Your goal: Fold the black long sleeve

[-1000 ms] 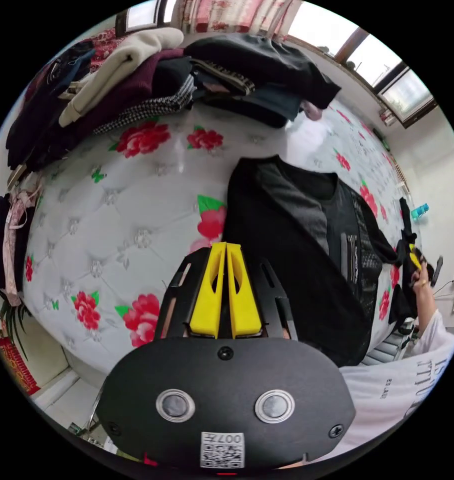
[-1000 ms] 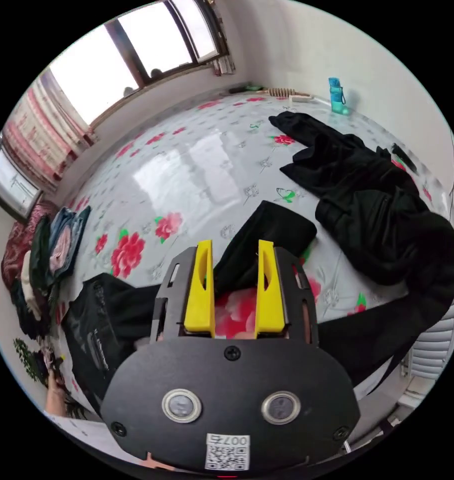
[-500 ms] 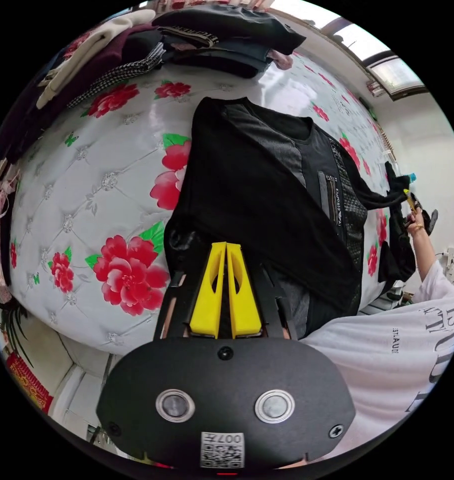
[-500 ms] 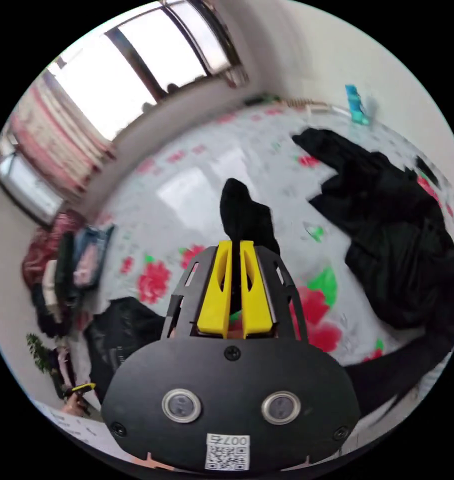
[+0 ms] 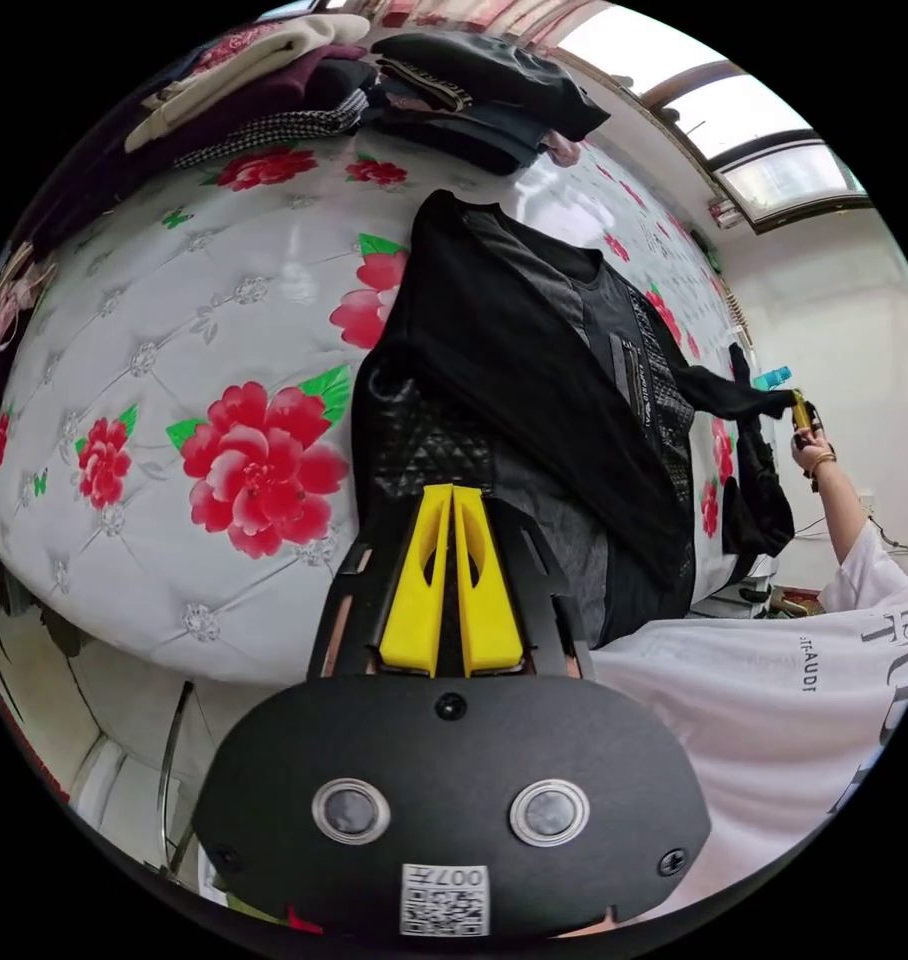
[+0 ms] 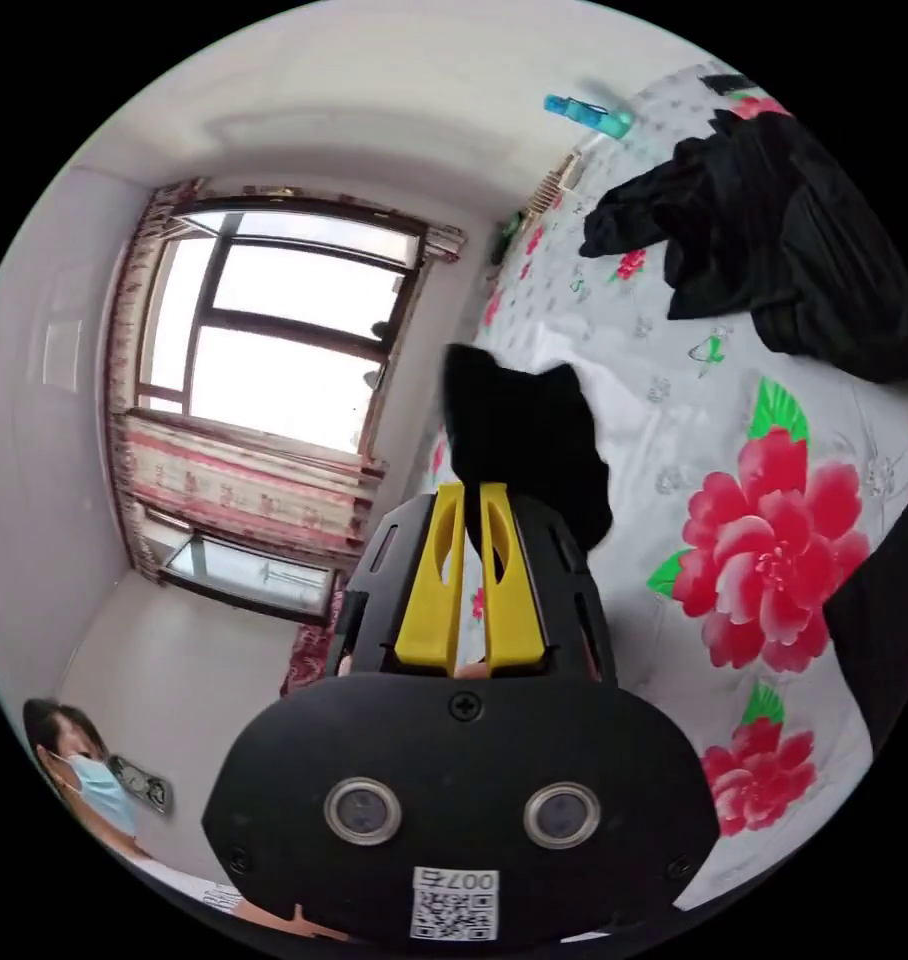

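The black long sleeve (image 5: 534, 390) lies face up on the flowered mattress (image 5: 174, 330), with one sleeve folded slantwise across its chest. My left gripper (image 5: 452, 490) is shut, its tips over the hem near a quilted panel; I cannot tell if any cloth is between the jaws. The other sleeve (image 5: 724, 395) stretches out sideways to my right gripper (image 5: 800, 408), held in a hand. In the right gripper view my right gripper (image 6: 471, 487) is shut on the black sleeve's cuff (image 6: 524, 430), which stands up above the tips, lifted off the bed.
Stacks of folded clothes (image 5: 304, 90) line the far end of the mattress. A heap of black garments (image 6: 774, 240) lies on the bed by a blue bottle (image 6: 586, 108). The person's white T-shirt (image 5: 774, 700) is close to the left gripper. A window (image 6: 284, 320) is behind.
My right gripper went from open to shut on the sleeve cuff and raised it off the bed, rolling toward the window. The left gripper view drew back from the shirt's shoulder to its hem.
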